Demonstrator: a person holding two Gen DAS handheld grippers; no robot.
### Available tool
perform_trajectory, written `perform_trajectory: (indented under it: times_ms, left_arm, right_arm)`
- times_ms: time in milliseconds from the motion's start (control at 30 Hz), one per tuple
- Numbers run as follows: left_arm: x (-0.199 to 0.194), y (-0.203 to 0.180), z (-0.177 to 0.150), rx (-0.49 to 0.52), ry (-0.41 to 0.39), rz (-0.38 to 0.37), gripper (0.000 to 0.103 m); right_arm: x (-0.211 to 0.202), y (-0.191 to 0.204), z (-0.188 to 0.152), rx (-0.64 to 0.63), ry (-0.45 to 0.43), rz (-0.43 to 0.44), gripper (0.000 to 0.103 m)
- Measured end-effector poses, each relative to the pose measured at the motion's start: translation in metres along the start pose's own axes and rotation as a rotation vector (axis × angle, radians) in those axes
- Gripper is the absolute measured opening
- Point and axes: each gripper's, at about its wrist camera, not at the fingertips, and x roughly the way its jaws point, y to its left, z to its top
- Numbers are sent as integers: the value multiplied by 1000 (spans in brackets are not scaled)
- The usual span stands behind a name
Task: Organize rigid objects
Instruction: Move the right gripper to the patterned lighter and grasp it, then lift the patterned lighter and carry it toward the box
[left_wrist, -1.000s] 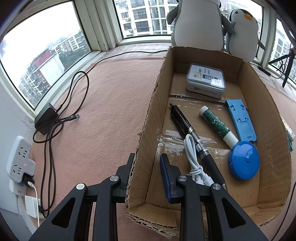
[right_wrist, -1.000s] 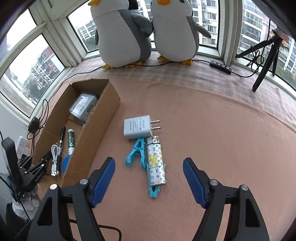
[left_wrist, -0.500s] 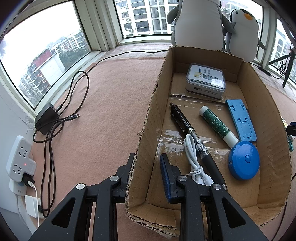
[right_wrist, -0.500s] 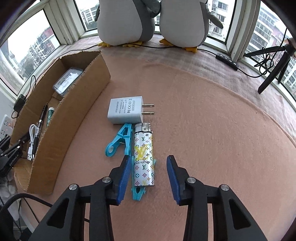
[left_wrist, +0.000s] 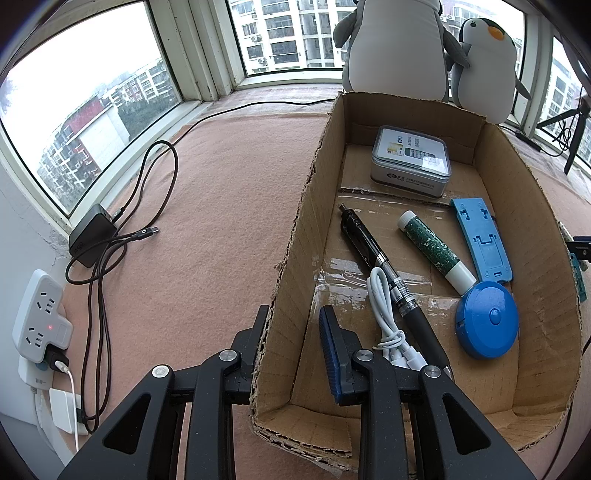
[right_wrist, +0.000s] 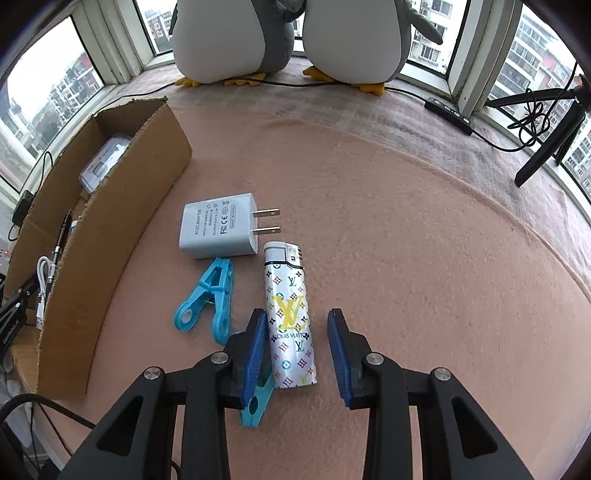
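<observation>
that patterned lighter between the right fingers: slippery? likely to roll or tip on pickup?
The lighter has a glossy, metallic-looking wrap, so it may be slick against the pads. It lies flat and its body looks flat-sided, so rolling seems unlikely. The right gripper straddles its lower half, so it could pivot top-down when lifted. A teal clip lies against it and may get nudged.

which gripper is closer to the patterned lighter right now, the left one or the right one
Right. The right gripper straddles the lighter on the mat, its pads either side, a gap showing at the right pad. The left gripper is clamped on the cardboard box wall, the box between it and the lighter.
</observation>
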Motion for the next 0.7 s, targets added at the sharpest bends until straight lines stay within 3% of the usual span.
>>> perform_trajectory:
  times_ms: [300, 367, 433, 700]
  left_arm:
    - [0, 0, 0, 0, 0, 0, 27]
    - [0, 0, 0, 0, 0, 0, 27]
    - [0, 0, 0, 1, 0, 0, 27]
    - [0, 0, 0, 1, 0, 0, 27]
  right_arm:
    - [6, 1, 9, -17, 9, -12, 31]
    - [6, 1, 8, -18, 11, -19, 29]
    - [5, -1, 7, -13, 11, -34, 21]
    - [1, -22, -5, 28, -2, -62, 21]
